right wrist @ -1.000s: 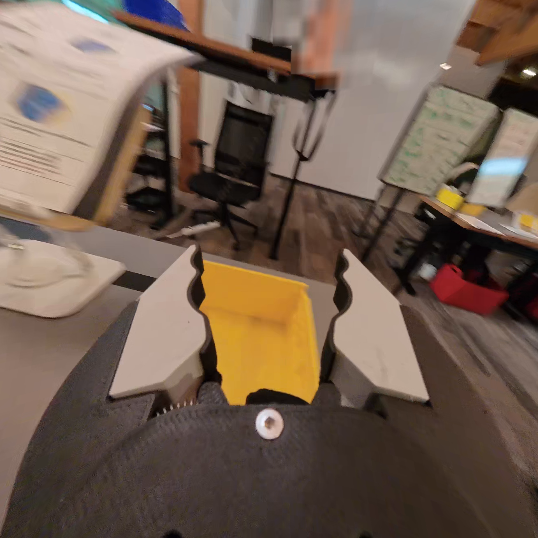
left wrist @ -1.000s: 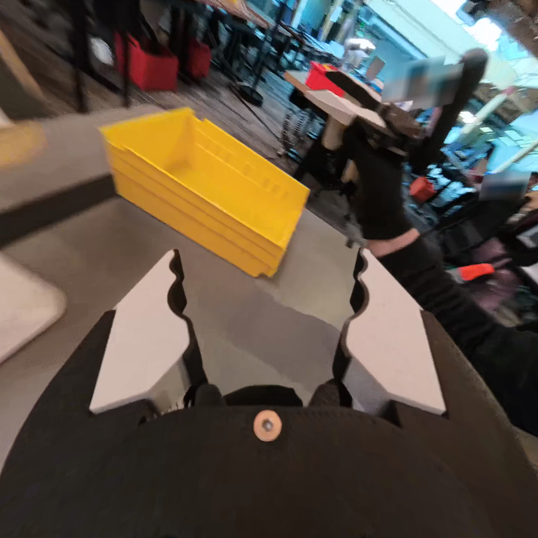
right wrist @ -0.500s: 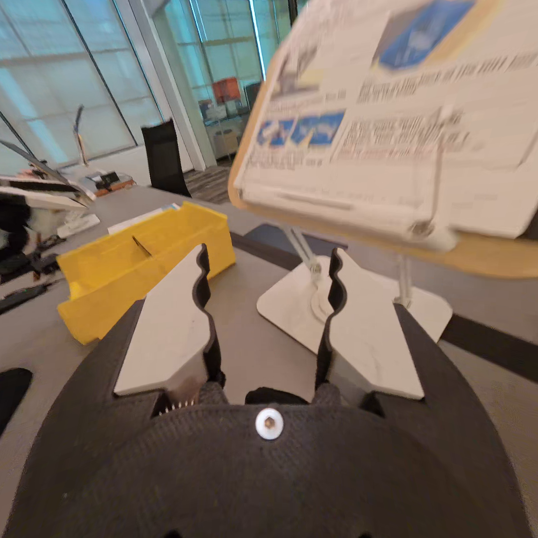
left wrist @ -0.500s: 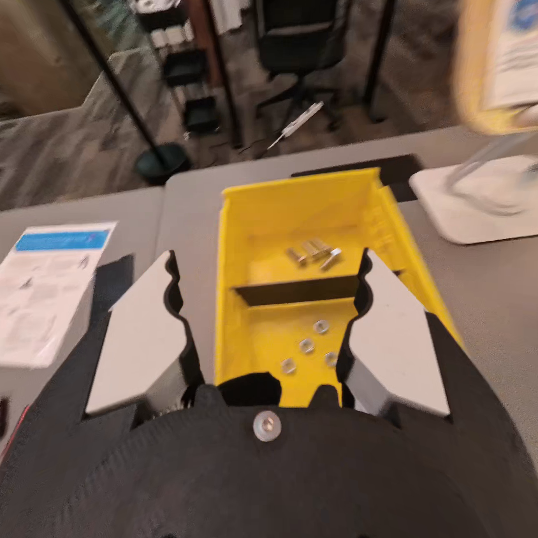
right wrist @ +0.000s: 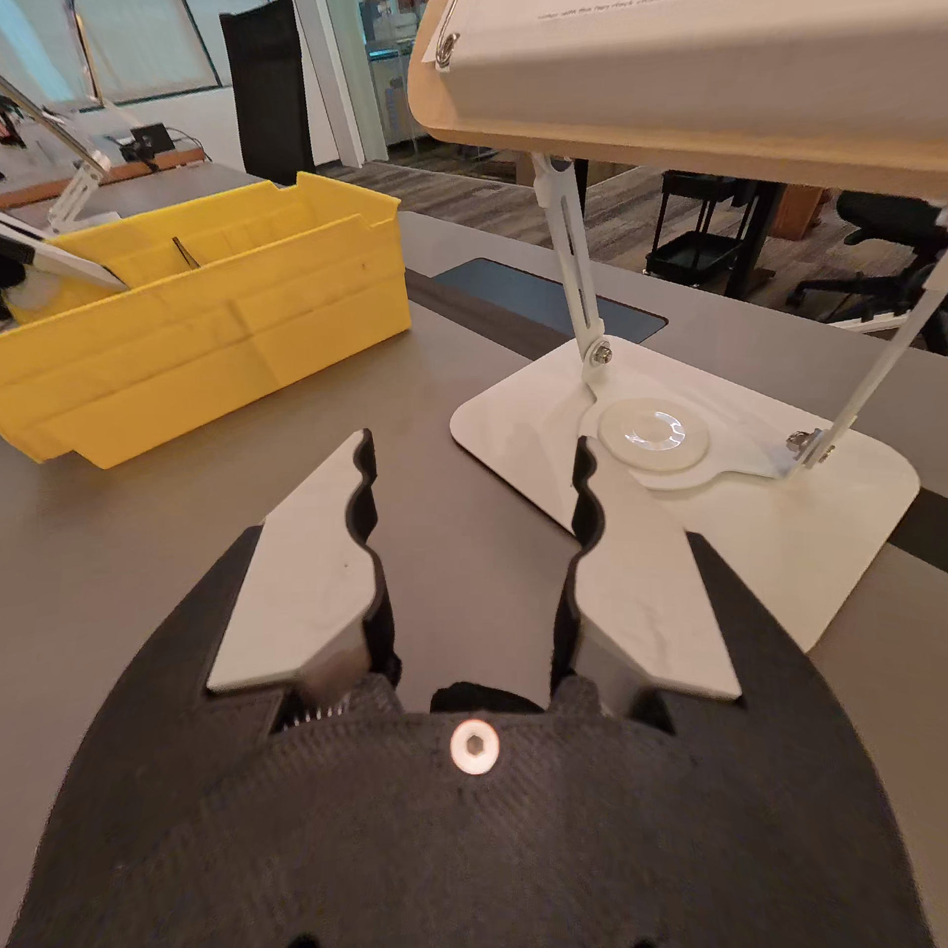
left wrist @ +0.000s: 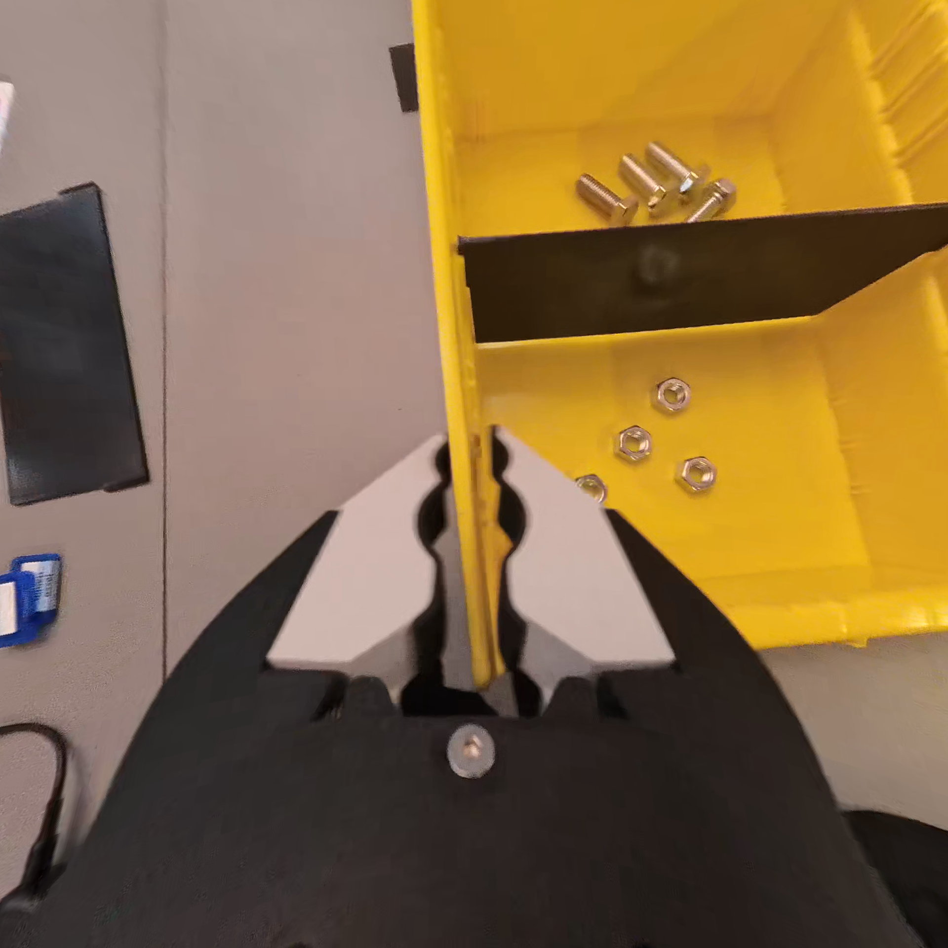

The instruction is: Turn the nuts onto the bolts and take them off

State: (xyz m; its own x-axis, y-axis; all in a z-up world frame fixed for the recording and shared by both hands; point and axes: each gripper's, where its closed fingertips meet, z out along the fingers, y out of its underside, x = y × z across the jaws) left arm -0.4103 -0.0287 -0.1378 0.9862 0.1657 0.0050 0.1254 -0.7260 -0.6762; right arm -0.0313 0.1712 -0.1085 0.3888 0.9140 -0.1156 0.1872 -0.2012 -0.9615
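A yellow bin [left wrist: 769, 590] stands on the grey table, split by a black divider [left wrist: 667, 272]. Several brass-coloured bolts [left wrist: 656, 184] lie in its far compartment. Several nuts [left wrist: 636, 441] lie in its near compartment. My left gripper [left wrist: 469, 436] is shut on the bin's left wall, one finger outside and one inside. My right gripper [right wrist: 472, 441] is open and empty, low over the table, to the right of the bin [right wrist: 205, 328]. A finger of the left gripper [right wrist: 61, 264] shows at the bin's near end in the right wrist view.
A white stand base [right wrist: 718, 487] lies just beyond my right fingers and carries a wooden board with paper [right wrist: 667, 102] overhead. Left of the bin are a black pad [left wrist: 61, 349], a blue item [left wrist: 31, 595] and a black cable [left wrist: 46, 769]. Left tips to right tips: about 45 centimetres.
My left gripper swung round, came down at the bin and closed on its left wall. My right gripper turned from the bin toward the white stand and stayed open.
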